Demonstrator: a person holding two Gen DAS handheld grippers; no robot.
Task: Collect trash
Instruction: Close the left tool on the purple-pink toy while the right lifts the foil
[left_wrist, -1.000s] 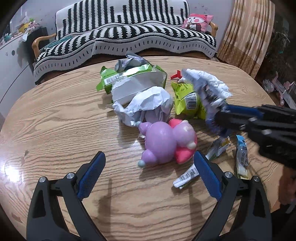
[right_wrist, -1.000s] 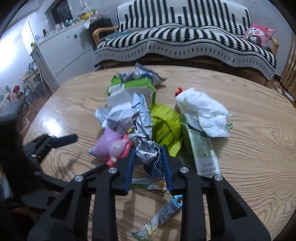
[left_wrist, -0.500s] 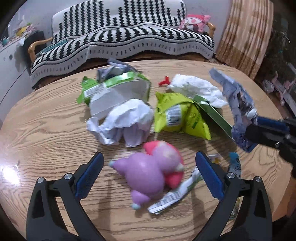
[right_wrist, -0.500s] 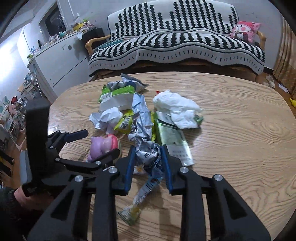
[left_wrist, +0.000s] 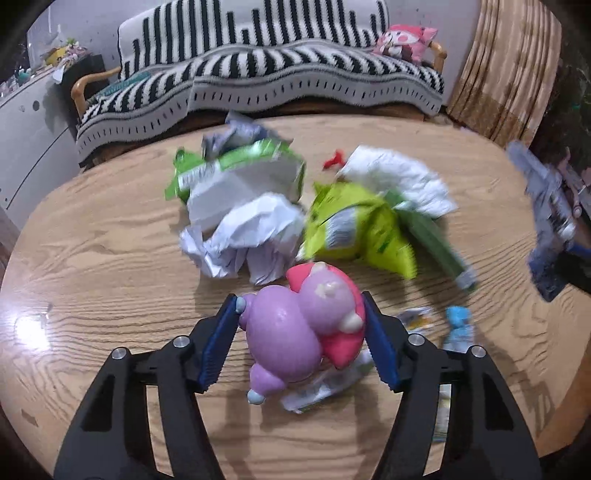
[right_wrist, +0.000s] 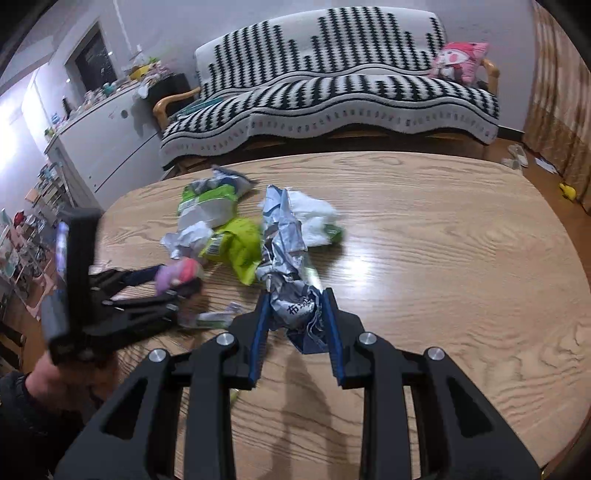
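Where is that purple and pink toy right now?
In the left wrist view the purple and pink toy sits on the wooden table between the left tongs, just in front of the crumpled white paper.

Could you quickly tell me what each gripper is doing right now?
Left gripper: jaws just closed on the purple toy.
Right gripper: shut on the foil wrapper.

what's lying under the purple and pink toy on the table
A white wrapper with a barcode pokes out beneath the purple and pink toy. How far it runs underneath is hidden by the toy.
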